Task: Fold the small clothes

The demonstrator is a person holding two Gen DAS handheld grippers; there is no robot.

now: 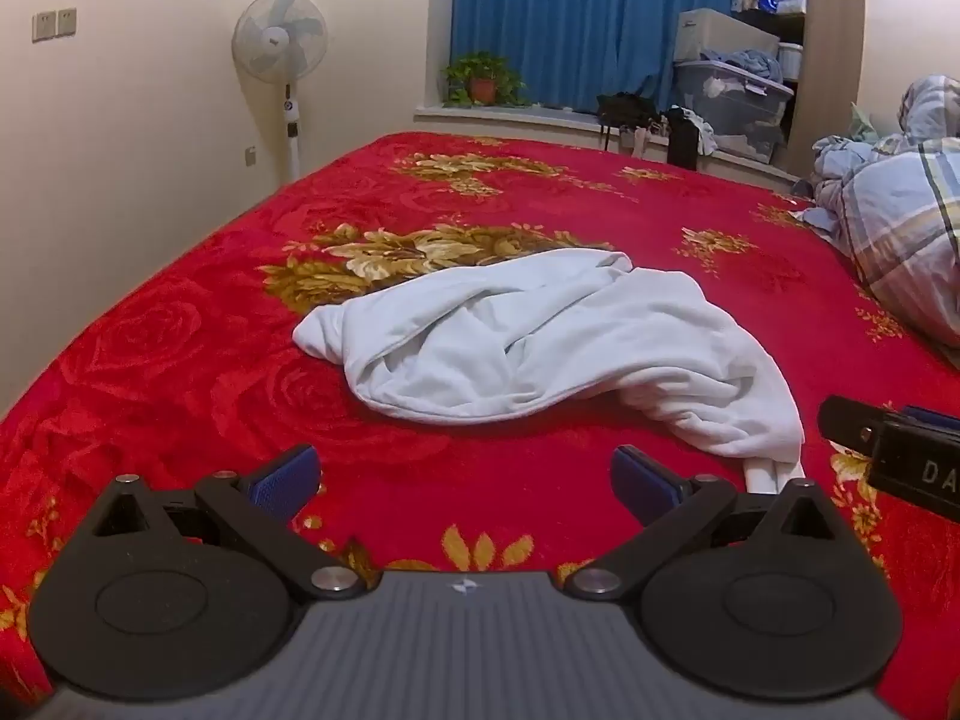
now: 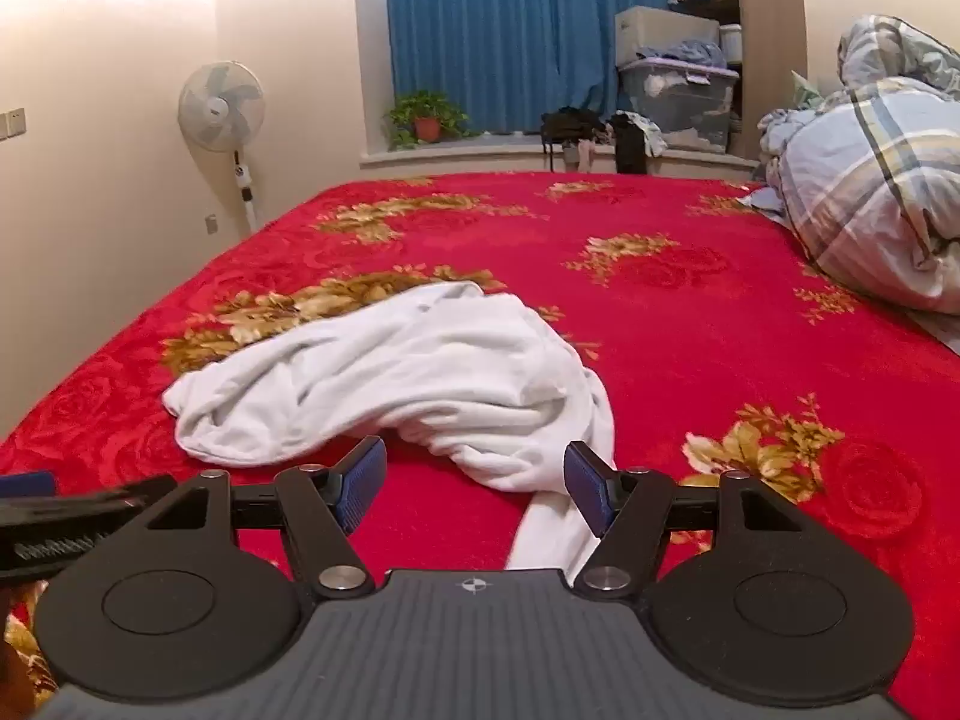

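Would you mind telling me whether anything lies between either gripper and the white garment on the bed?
Nothing visible does. Only bare red blanket separates the open left gripper from the crumpled white garment. The garment's near tail already runs between the open right gripper's fingers.

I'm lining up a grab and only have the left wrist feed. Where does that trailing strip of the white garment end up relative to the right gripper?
Observer: In the right wrist view, the strip of the white garment runs between the open fingers of the right gripper, toward its body.
Operator: Is it gripped?
Observer: No, the jaws stand wide apart; the right finger pad sits at the strip's edge, contact unclear.
Operator: And my left gripper?
Observer: The left gripper is open over the red blanket, short of the cloth.
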